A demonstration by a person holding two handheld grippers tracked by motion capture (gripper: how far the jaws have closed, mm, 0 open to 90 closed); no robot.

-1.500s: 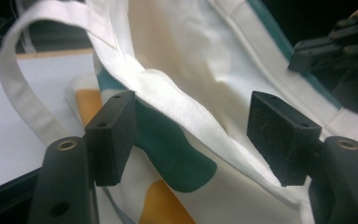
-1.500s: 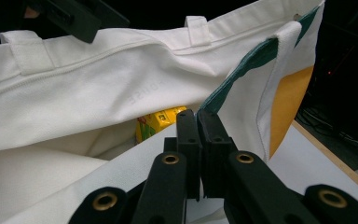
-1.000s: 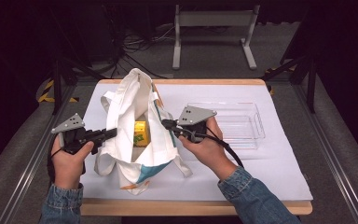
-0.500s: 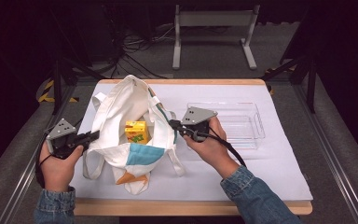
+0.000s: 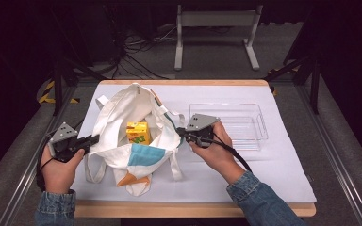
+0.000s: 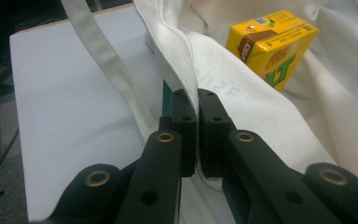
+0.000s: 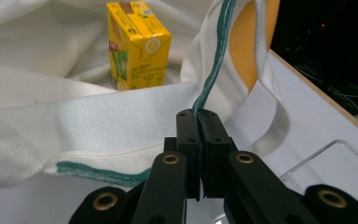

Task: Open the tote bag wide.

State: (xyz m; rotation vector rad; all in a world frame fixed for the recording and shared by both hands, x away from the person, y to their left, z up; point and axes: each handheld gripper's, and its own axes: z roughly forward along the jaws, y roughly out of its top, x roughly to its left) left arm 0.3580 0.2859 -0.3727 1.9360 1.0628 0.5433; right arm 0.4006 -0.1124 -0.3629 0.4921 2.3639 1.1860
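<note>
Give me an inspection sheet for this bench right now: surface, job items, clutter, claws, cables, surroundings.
Surface: white sheet over a wooden table, flat.
Job's things: cloth tote bag lying on the sheet, mouth pulled open; yellow juice carton standing upright inside it.
Clutter: clear plastic tray beside the bag, nothing seen in it.
Grippers: left claw shut on the bag's rim at one side; right claw shut on the green-edged rim at the other side.
Cables: a black cable trails from the right claw over the wrist.
Surroundings: dark floor, loose wires and a metal stand behind the table.
</note>
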